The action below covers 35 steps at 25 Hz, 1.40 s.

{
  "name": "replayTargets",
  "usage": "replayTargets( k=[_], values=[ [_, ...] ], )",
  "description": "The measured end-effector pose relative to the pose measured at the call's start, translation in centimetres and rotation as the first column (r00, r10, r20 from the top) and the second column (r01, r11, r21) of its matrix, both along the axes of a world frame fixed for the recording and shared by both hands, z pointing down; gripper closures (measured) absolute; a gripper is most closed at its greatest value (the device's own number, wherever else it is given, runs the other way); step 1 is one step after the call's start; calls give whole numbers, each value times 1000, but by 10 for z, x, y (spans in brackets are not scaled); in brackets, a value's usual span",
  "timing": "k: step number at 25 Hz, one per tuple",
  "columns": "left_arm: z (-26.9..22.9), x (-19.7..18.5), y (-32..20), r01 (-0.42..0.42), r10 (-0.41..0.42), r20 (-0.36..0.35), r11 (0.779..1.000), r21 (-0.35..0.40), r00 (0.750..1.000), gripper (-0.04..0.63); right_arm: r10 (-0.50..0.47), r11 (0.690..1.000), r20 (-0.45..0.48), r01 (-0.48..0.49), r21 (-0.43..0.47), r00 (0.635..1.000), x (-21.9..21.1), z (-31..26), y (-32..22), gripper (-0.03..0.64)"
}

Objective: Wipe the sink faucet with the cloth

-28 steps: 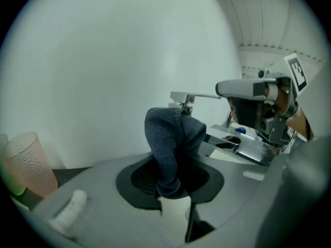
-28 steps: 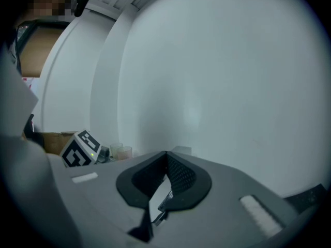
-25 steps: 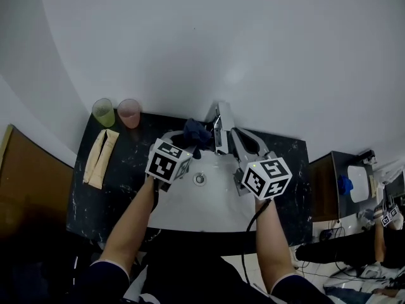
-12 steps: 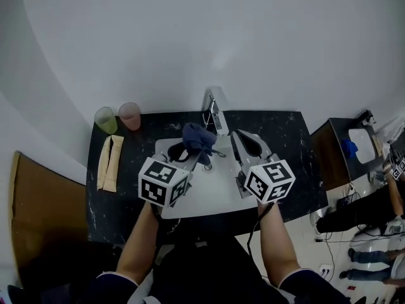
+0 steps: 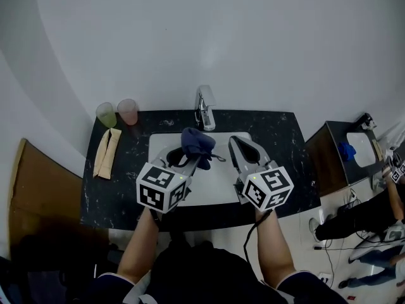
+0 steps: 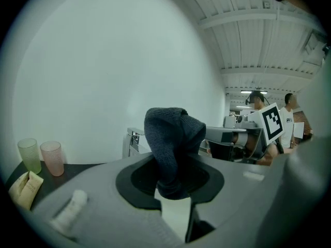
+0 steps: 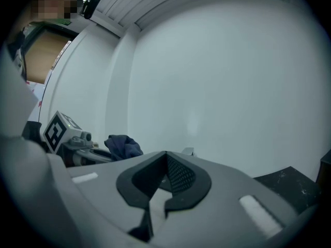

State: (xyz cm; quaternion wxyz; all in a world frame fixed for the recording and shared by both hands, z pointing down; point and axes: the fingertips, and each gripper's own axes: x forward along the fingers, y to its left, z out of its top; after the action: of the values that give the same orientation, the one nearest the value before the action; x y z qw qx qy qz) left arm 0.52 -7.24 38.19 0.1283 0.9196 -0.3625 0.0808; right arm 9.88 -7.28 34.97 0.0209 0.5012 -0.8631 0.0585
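Panel [image 5: 35, 192], brown wood, far left, beside the counter's end. Counter [image 5: 120, 192], black with pale flecks, set against a white wall. Towel [image 5: 105, 152], beige, folded long, lying flat at the counter's left end. Green cup [image 5: 105, 114], translucent, upright in the back left corner, just behind the towel. Pink cup [image 5: 128, 111], translucent, upright, just beside the green one on its right. Left gripper [image 5: 192, 156], held over the sink's left half and pointing toward the wall; its jaws are clamped on the cloth. Cloth [image 5: 197, 141], dark blue knit, one end pinched between the left jaws and the rest standing up from them in a bunch, above the basin and in front of the faucet, clear of it. Sink [image 5: 218, 182], white rectangular basin let into the middle of the counter. Faucet [image 5: 204, 106], chrome, at the middle of the sink's back edge, with neither gripper touching it. Right gripper [image 5: 236, 140], held over the sink's right half, near the left gripper and level with it; its jaws are together with nothing between them. Cabinet [image 5: 329, 160], dark, right of the counter, bearing a white thing and a small blue thing. Person [image 5: 373, 211], at the far right edge, partly out of view.
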Motion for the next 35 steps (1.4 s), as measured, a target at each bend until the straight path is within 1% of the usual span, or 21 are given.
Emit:
replayTargets(
  k=[6,10,16,24,35],
  values=[
    [0,7,28,46,-46,15,999,2,999,505,-32,999,18,32,0,999,11,2,28,612],
    [1,8,43,74,-74,28,997,-2,997,505,-46,999,8,46,3,999,16,2,43,612],
    [1,13,66,97,-97,29,995,2,995,505,-75,997,-2,75,6,997,19,3,65,612],
    [0,21,83,97,-97,23,995,12,995,505,-91,996,-3,91,19,996,24,3,85,612],
    [-6,30,96,84,-84,11,996,26,996,505,-95,995,-1,95,38,995,29,-2,95,612]
  ],
)
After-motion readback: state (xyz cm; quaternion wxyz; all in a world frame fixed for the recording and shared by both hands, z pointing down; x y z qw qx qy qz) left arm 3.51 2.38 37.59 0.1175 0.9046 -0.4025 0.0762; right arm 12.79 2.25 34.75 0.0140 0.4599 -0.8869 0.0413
